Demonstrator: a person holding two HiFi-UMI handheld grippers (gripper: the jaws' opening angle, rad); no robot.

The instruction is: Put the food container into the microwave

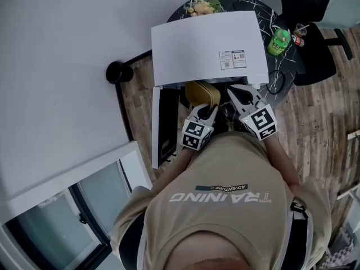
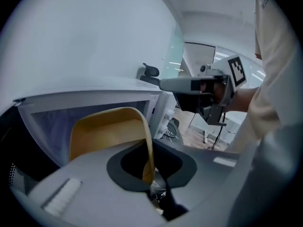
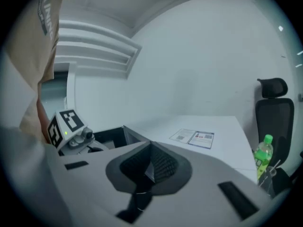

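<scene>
Yellow plastic of the food container [image 1: 202, 93] is what my left gripper [image 1: 209, 110] pinches: in the left gripper view one wall of it stands between the two jaws, and they press on it from both sides. The container hangs just in front of the microwave [image 1: 208, 46], at the mouth of the cavity, not yet inside as far as I can judge. The door [image 1: 156, 128] is swung open to the left side. My right gripper [image 1: 239, 91] is beside the container, at the right part of the opening. Its jaws are pressed together with nothing between them.

I think the step in hand is the carrying-in. The next move calls for pushing the container forward and level into the cavity, setting it down on the floor of the cavity, and only then spreading the left jaws.

Around: the microwave sits on a dark table [image 1: 264, 10]. A green bottle [image 1: 278, 41] stands near the right edge of the table, a plate of food [image 1: 203, 5] lies at the far edge behind the microwave, and a cable [image 1: 275, 83] lies at the near right edge. Nothing of these blocks the opening. Only my right gripper is close to the path, and the upper edge of the opening could catch the container's rim.
</scene>
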